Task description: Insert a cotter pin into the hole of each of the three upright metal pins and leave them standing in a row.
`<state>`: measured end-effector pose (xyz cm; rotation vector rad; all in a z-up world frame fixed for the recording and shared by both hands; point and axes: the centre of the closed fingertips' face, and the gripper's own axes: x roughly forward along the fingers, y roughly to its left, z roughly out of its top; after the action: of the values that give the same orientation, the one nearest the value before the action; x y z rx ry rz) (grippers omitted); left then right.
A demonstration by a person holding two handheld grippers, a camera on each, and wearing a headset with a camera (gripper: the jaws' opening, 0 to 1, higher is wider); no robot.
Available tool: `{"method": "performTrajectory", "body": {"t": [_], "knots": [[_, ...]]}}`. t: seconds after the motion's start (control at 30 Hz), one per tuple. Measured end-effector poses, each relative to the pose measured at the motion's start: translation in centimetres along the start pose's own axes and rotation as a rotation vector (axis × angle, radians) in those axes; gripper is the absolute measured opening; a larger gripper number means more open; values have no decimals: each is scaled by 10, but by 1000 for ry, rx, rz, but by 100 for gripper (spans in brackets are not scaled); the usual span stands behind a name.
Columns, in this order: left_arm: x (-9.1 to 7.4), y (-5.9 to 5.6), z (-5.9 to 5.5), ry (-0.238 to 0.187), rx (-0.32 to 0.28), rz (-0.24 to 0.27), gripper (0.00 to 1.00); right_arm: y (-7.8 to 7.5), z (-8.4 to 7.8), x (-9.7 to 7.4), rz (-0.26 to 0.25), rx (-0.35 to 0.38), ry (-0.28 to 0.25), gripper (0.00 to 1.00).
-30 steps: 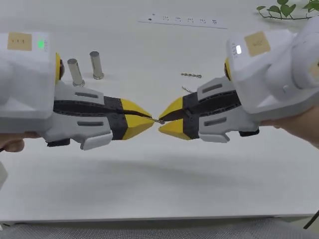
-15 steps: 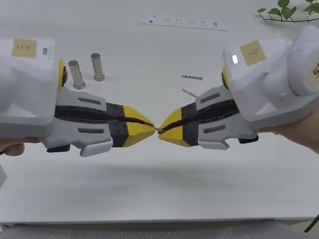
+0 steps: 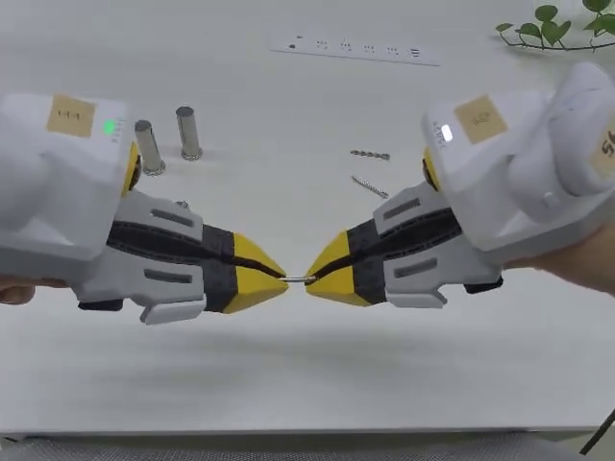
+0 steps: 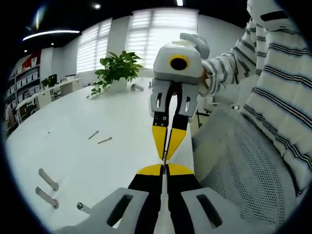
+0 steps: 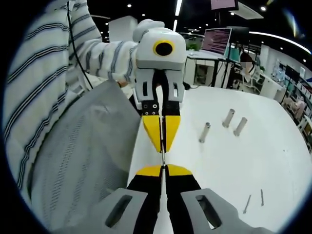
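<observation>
Opposed gripper views share the cotter pin; head looks down

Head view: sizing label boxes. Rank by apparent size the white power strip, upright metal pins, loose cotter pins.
1. Long white power strip.
2. Two upright silver metal pins, alike.
3. Two thin loose cotter pins, alike.

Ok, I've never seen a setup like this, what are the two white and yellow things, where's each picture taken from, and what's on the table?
They are hand-held tools, not a robot: a person holds a two-jaw gripper in each hand. The wide picture comes from a headset camera looking down at the table; the two round ones come from a camera on each gripper, so each sees the other facing it. The left gripper and right gripper meet tip to tip, both shut on one cotter pin. Behind them stand upright metal pins, with two spare cotter pins, a power strip and a plant.
</observation>
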<state>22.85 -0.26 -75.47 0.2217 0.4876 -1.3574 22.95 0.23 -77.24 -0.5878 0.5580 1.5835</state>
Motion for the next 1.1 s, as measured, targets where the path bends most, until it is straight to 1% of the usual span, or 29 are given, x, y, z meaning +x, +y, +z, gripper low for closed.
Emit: {"method": "performTrajectory", "body": {"t": [0.07, 0.13, 0.17, 0.23, 0.33, 0.4, 0.5, 0.63, 0.73, 0.8, 0.87, 0.93, 0.97, 1.03, 1.1], "knots": [[0, 0, -1, 7, -2, -5, 0, 1, 0, 1, 4, 20, -8, 4], [-1, -2, -5, 24, -25, -16, 0, 0, 2, 0, 4, 35, -19, 3], [0, -3, -5, 28, -27, -20, 0, 0, 2, 0, 6, 42, -23, 3], [0, -1, -6, 28, -18, -15, 0, 1, 2, 0, 5, 41, -22, 3], [0, 0, -7, 27, -42, -13, 0, 1, 2, 1, 5, 37, -19, 3], [-1, 2, -8, 27, -42, -5, 1, 0, 3, 1, 3, 40, -24, 3], [-1, 3, -10, 26, -46, 6, 4, 0, 4, 1, 0, 43, -28, 3], [-2, 4, -9, 17, -45, 16, 13, -1, 3, 2, -1, 53, -33, 3], [-4, 6, -10, 15, -57, 32, 15, -1, 3, 3, -3, 59, -34, 3], [-7, 9, -12, 7, -68, 45, 15, -2, 2, 4, -7, 62, -35, 3], [-11, 15, -14, 3, -63, 72, 15, -4, 1, 5, -12, 68, -37, 3], [-15, 24, -18, 3, -84, 107, 15, -6, 1, 6, -14, 71, -35, 3], [-19, 28, -21, 6, -103, 126, 17, -7, 1, 6, -17, 73, -33, 3], [-23, 34, -23, 7, -97, 147, 20, -9, 1, 7, -21, 77, -30, 3], [-28, 39, -24, -2, -97, 175, 25, -11, 2, 8, -27, 81, -30, 3]]}}
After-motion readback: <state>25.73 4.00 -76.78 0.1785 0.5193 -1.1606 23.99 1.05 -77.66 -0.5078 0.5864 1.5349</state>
